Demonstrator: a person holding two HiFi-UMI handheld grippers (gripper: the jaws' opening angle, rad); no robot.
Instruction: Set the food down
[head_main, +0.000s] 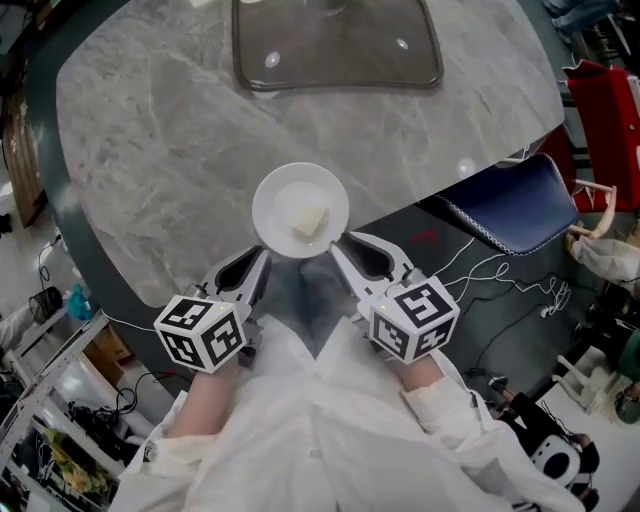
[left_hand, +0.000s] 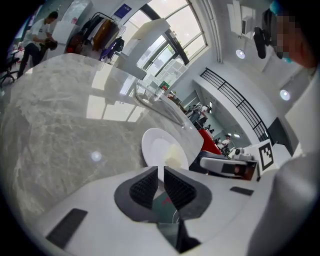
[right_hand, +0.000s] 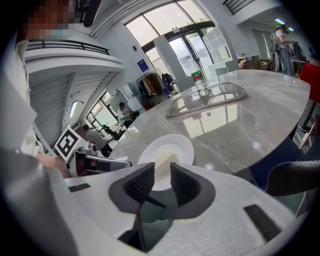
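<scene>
A small white plate (head_main: 285, 200) sits near the front edge of the grey marble table (head_main: 150, 150). A pale yellowish chunk of food (head_main: 310, 221) lies on it, right of centre. My left gripper (head_main: 264, 256) is at the plate's lower-left rim; in the left gripper view the white rim runs into the narrow gap of the left gripper (left_hand: 161, 172), which is shut on it. My right gripper (head_main: 342, 240) is just off the plate's lower-right rim. In the right gripper view the right gripper (right_hand: 162, 172) is open and holds nothing, with the food (right_hand: 162, 160) and plate (right_hand: 180, 145) beyond its pads.
A clear glass tray (head_main: 335, 45) stands at the far side of the table. A blue chair seat (head_main: 515, 200) is tucked by the table's right edge. White cables (head_main: 500, 275) trail on the dark floor to the right.
</scene>
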